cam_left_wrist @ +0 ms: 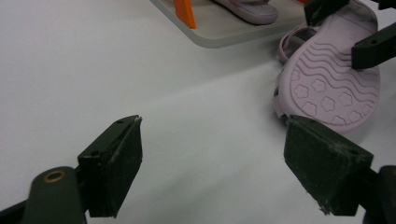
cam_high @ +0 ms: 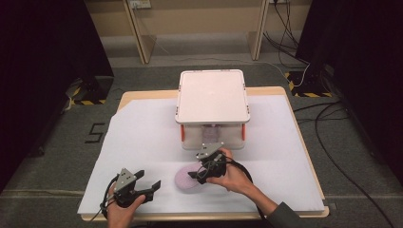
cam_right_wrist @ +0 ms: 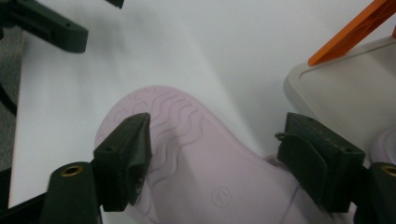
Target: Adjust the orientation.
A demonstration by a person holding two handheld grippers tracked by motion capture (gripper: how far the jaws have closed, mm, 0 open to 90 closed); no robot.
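1. Clearly, in the high view the pink sandal (cam_high: pixel 188 180) lies on the white table (cam_high: pixel 142 142), sole up, in front of the shelf box (cam_high: pixel 212 107). The right hand-held gripper (cam_high: pixel 202 173) is directly over the sandal's right part, while the left hand-held gripper (cam_high: pixel 149 187) rests on the table to the left of it, near but apart. So the right hand is the nearer one. The long axis of the sandal seems to run about left to right across the table, though the hand covers one end

2. In the left gripper view, the left hand-held gripper (cam_left_wrist: pixel 212 168) has its jaws wide apart with only bare table between them. The sandal (cam_left_wrist: pixel 327 88) lies ahead and to the right of it, showing the wave and flower pattern of its sole. A second sandal (cam_left_wrist: pixel 247 9) stands on the floor of the shelf box (cam_left_wrist: pixel 219 35), beside an orange post (cam_left_wrist: pixel 183 13)

3. In the right gripper view, the right hand-held gripper (cam_right_wrist: pixel 215 163) is spread open, one jaw at each side of the sandal (cam_right_wrist: pixel 205 172). The long axis of the sole passes between the jaws, so closing would, I judge, press across its width. The jaws do not yet clamp it
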